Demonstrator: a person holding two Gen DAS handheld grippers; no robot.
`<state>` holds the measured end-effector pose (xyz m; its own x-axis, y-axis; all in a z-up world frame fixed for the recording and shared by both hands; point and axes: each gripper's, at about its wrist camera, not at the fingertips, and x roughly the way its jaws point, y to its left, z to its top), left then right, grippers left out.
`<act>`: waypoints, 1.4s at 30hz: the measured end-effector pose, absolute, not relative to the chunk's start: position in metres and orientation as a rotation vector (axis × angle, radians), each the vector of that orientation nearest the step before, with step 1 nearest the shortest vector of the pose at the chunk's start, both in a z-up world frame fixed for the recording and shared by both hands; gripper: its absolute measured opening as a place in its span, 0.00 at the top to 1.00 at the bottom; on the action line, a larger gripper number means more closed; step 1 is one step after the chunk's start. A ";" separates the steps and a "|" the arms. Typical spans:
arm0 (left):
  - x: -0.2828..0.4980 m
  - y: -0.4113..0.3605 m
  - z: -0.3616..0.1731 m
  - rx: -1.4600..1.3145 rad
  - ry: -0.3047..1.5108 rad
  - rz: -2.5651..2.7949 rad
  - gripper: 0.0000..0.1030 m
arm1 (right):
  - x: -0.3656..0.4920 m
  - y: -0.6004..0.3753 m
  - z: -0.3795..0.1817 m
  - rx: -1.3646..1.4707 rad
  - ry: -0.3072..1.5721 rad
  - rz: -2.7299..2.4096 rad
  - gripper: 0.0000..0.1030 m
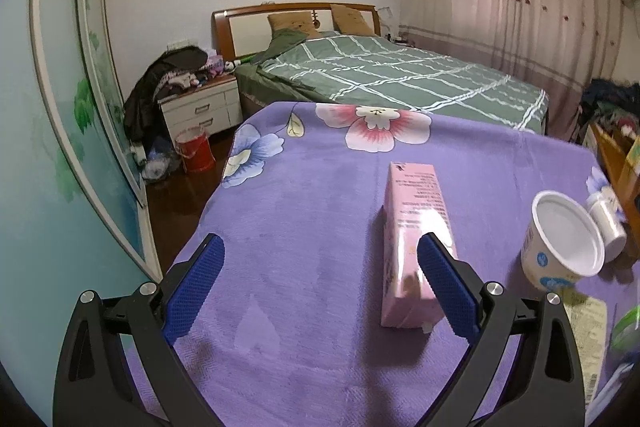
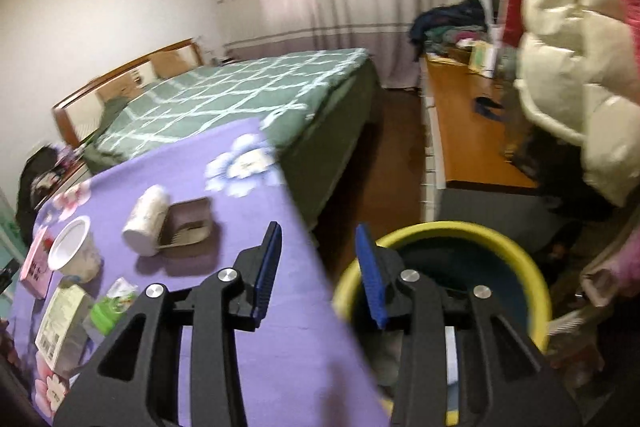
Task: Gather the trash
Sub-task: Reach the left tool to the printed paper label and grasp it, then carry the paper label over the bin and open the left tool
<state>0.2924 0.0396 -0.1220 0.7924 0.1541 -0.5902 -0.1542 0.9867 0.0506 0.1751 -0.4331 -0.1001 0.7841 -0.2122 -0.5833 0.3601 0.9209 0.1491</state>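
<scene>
Two claws, both apart and empty. Left gripper (image 1: 320, 279) hovers over purple cloth (image 1: 304, 211), pink carton (image 1: 412, 251) just behind its right finger. Right gripper (image 2: 318, 275) straddles cloth edge, yellow-rimmed bin (image 2: 532, 267) just right; white cup (image 2: 74, 251) well left.

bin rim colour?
Yellow rim, dark inside, on the bin; right wrist view shows it best.

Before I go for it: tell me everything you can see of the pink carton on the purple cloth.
The pink carton is a tall, narrow box, glossy like coated card, with small print down its upper face. It lies flat on the purple cloth, its long axis running away from the left gripper. Its near end sits just behind that gripper's right-hand pad; contact is unclear. It looks undented. A white cup lies apart, to its right.
</scene>
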 end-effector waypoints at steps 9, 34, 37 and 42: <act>0.256 -0.022 -0.113 0.090 0.685 -0.060 0.07 | 0.181 -0.396 -0.115 0.175 0.601 -0.284 0.60; 0.255 -0.117 -0.143 0.233 0.934 -0.351 0.07 | 0.175 -0.401 -0.115 0.189 0.605 -0.286 0.55; 0.260 -0.121 -0.151 0.245 0.959 -0.351 0.07 | 0.176 -0.402 -0.116 0.192 0.606 -0.285 0.55; 0.261 -0.122 -0.156 0.218 0.986 -0.376 0.30 | 0.178 -0.403 -0.118 0.203 0.611 -0.284 0.55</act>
